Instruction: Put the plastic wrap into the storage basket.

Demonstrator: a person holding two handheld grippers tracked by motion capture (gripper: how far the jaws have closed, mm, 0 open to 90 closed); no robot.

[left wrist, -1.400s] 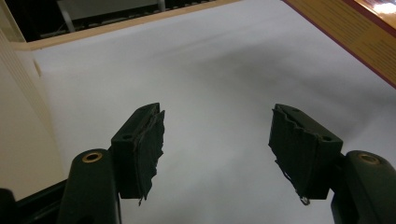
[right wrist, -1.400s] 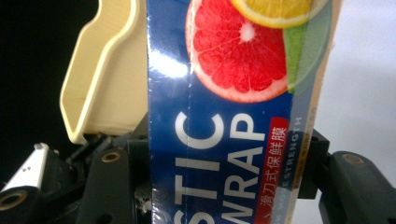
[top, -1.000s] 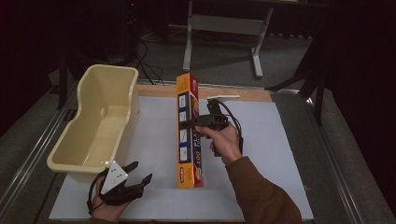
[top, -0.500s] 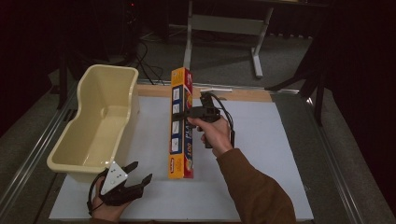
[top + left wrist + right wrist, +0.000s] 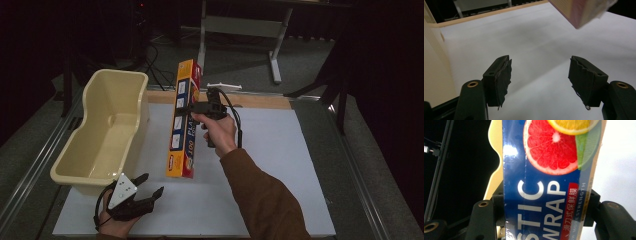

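Plastic wrap box point(image 5: 184, 120) clamped in right tool point(image 5: 192, 108), lifted beside tub point(image 5: 107, 130)

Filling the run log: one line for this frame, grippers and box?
right gripper: shut on wrap box, lifted off sheet | left gripper: open, idle near tub | box beside tub, not in

Camera setup: one fixed overhead, two riding the grippers.
High view looks forward and down over the white table sheet point(image 5: 280, 165). Left gripper view sits low, facing across that sheet, box point(image 5: 584, 11) end at top. Right gripper view presses close against the same plastic wrap box point(image 5: 549, 185); tub point(image 5: 495, 170) behind.
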